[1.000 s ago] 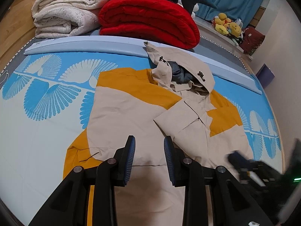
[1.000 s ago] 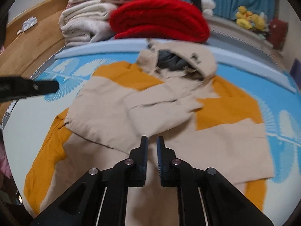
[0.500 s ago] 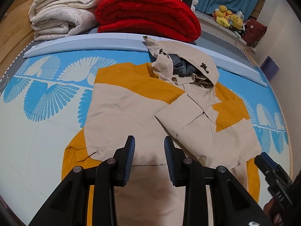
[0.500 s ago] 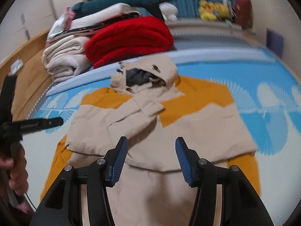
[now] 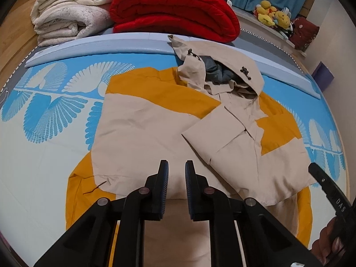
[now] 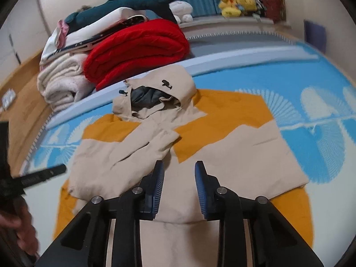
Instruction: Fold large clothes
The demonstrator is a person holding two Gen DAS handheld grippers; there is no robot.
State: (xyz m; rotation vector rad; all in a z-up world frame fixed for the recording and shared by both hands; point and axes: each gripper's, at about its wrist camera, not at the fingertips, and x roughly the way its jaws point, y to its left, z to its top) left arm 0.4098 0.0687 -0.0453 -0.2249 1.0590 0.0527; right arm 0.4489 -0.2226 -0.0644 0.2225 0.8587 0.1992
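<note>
A beige and mustard hooded jacket [image 5: 138, 138] [image 6: 233, 146] lies flat on the blue and white patterned bed sheet [image 5: 44, 115]. Its hood [image 5: 222, 66] points to the far side, and a beige sleeve [image 5: 213, 138] is folded across the chest. My left gripper [image 5: 176, 166] hovers over the jacket's lower middle. Its jaws are closing to a narrow gap with nothing between them. My right gripper [image 6: 179, 166] hangs over the jacket's lower front; its jaws are closing too and also hold nothing. Each gripper shows at the edge of the other's view [image 5: 329, 189] [image 6: 42, 175].
At the head of the bed are a folded red blanket [image 5: 173, 6] and cream blankets [image 5: 69, 15], behind a pale blue bolster [image 5: 100, 46]. Yellow plush toys [image 5: 271, 15] sit on a ledge and a purple box [image 5: 322, 75] stands at the right. A hand [image 6: 20, 222] holds the left gripper.
The left gripper sank slightly toward the jacket and its jaws narrowed. The right gripper swung sideways and rolled; its jaws went from nearly shut to wide, then narrowed again.
</note>
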